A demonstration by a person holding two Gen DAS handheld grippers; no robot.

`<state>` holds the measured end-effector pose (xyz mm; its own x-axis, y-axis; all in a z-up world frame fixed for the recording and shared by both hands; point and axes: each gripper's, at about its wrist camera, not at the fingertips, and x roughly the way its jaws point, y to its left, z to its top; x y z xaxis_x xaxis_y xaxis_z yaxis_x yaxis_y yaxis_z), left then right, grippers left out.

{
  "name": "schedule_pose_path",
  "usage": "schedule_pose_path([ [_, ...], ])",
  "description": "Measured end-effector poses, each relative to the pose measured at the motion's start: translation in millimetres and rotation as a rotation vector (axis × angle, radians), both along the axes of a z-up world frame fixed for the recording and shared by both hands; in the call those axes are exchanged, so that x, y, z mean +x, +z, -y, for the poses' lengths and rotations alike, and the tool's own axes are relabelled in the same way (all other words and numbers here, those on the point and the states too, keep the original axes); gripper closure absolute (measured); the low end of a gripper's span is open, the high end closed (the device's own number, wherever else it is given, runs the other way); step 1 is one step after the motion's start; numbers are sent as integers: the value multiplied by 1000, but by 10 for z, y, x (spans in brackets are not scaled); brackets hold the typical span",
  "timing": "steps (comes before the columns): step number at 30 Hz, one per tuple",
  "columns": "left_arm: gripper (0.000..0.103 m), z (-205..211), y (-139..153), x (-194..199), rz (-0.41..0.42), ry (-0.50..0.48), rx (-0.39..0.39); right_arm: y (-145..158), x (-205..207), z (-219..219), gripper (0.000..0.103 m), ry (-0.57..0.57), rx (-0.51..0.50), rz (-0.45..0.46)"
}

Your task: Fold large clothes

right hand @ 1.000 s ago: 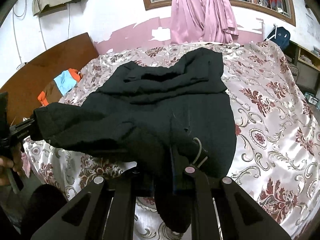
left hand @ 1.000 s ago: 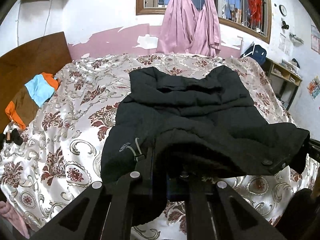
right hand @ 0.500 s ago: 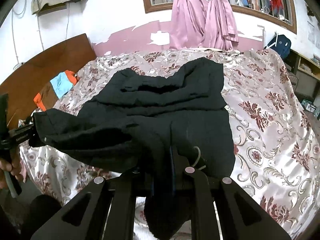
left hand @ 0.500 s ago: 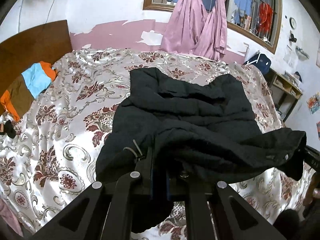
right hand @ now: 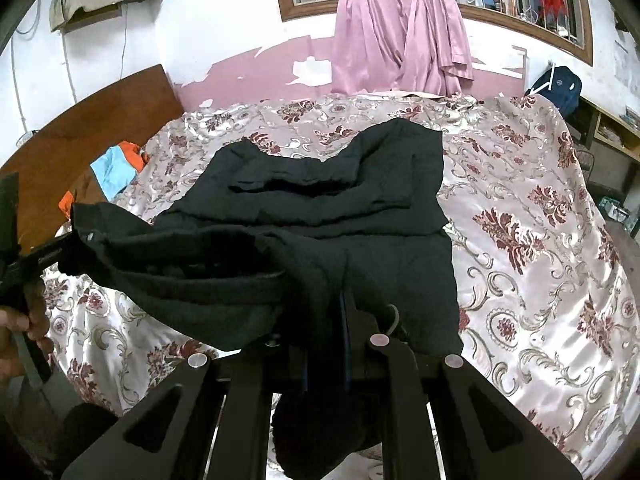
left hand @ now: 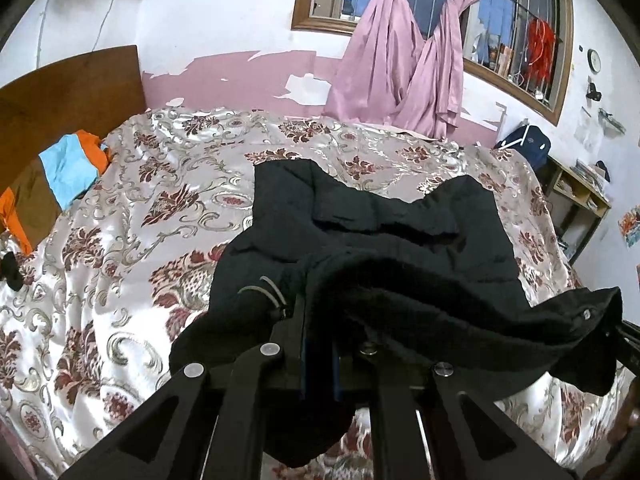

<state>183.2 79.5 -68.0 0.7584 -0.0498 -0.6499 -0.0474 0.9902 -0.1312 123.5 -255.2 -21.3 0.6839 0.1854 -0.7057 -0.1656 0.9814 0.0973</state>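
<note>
We have the black jacket [left hand: 380, 240] pinched at its near hem by both tools. The left hand-held gripper [left hand: 320, 344] has its jaws closed down to a sliver on one corner of that hem, cloth bunched between and hanging below them. The right hand-held gripper [right hand: 324, 344] is closed the same way on the other corner, with a fold of jacket drooping beneath it.

What matters for the coming move is how the garment lies from these two grips. From each hand-held gripper the jacket runs straight ahead and downward across the bed [left hand: 160, 208], its long axis pointing away from us toward the wall with the pink curtain [left hand: 400, 72]. The far end, where two shoulder-like peaks show, rests flat on the bedspread well ahead of both grippers. The near hem is lifted off the bed and spans sideways between the two grips, sagging a little in the middle.

Neither hand looks nearer the far end; we judge them roughly level with each other. In the right wrist view the left tool sits far to the left, a hand [right hand: 24, 320] wrapped round its handle.

So we reckon the fold goes forward: both grips carry the raised hem along the long axis toward the far edge, kept apart so the hem stays taut.
</note>
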Motion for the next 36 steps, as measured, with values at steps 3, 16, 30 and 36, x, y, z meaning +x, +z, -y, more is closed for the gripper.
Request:
schedule_pose_path([
  [3, 94, -15, 10, 163, 2, -2, -8, 47, 118, -3, 93, -16, 5, -2],
  [16, 94, -203, -65, 643, 19, -52, -84, 115, 670, -102, 93, -60, -9, 2],
  [30, 94, -356, -3, 949, 18, -84, -100, 258, 1127, -168, 93, -19, -30, 12],
  [36, 94, -366, -1, 1215, 7, -81, -79, 327, 1353, -214, 93, 3, -31, 21],
])
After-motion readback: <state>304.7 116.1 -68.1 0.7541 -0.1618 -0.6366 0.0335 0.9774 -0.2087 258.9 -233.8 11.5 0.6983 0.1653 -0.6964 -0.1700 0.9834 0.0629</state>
